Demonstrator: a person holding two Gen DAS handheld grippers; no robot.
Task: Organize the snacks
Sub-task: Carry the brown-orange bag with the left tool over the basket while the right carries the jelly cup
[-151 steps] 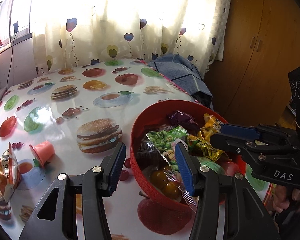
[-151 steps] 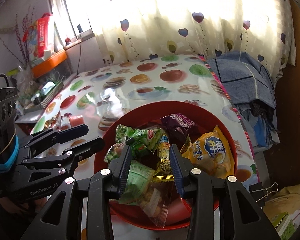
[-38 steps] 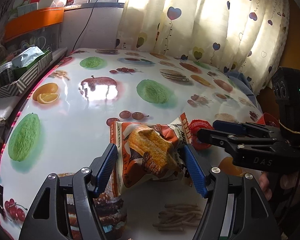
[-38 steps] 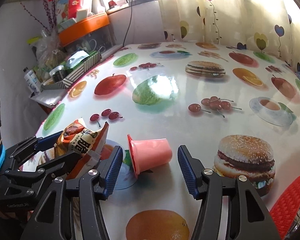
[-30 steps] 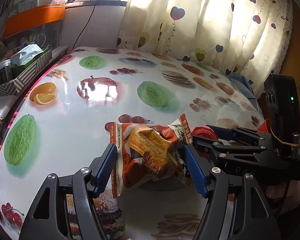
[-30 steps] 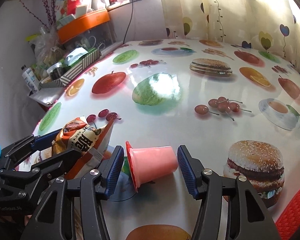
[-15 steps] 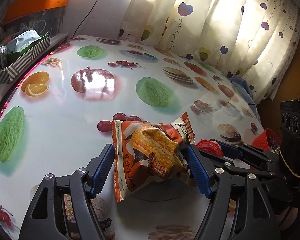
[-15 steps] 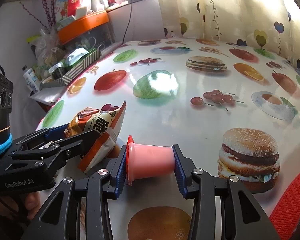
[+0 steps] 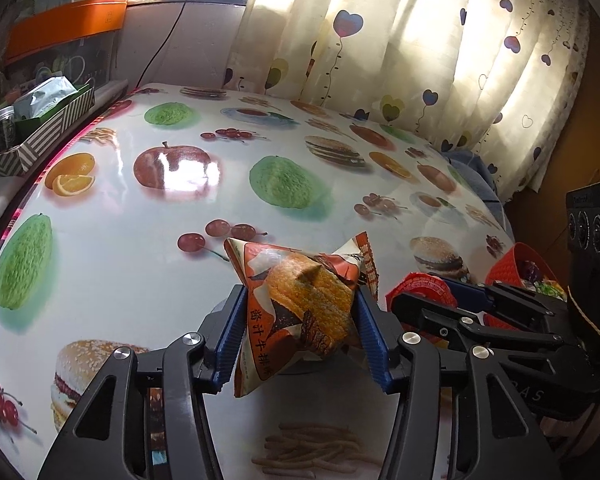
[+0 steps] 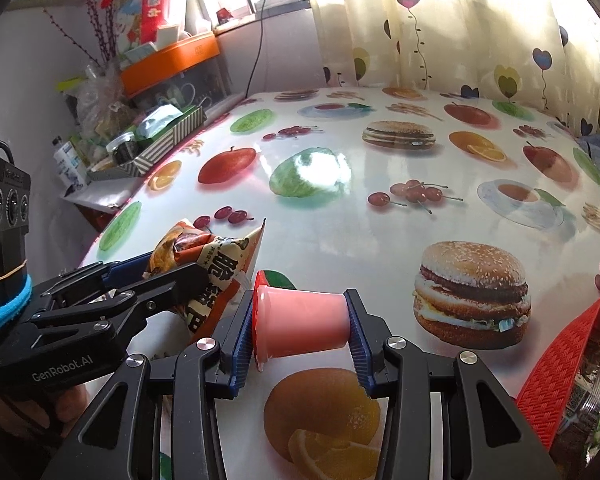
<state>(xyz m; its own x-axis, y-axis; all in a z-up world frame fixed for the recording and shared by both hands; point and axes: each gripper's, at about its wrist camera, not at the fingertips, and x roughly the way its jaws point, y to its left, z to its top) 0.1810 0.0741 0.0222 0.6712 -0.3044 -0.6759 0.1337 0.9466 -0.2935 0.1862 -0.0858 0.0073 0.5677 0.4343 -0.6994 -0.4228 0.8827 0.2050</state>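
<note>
An orange snack bag (image 9: 296, 280) with a fried-cutlet picture stands on the printed tablecloth, and my left gripper (image 9: 299, 320) is closing on it; both blue pads press its sides and the bag is pinched narrow. In the right wrist view the same bag (image 10: 220, 260) juts out of the left gripper (image 10: 164, 270). My right gripper (image 10: 300, 320) is shut on a pink jelly cup (image 10: 304, 312), held sideways just above the cloth. The cup's red lid (image 9: 420, 286) shows in the left wrist view. The red snack basket (image 9: 508, 256) (image 10: 560, 352) sits to the right, holding several packets.
A striped cardboard box (image 9: 40, 136) (image 10: 168, 136) of packets stands off the table's left edge, below an orange shelf (image 10: 172, 60). Heart-print curtains (image 9: 420, 60) hang behind the table. A blue cloth (image 9: 474, 168) lies at the far right corner.
The left jaws have closed from wide apart onto the snack bag and squeezed it. The right gripper shut on the pink cup and has since lifted it a little.
</note>
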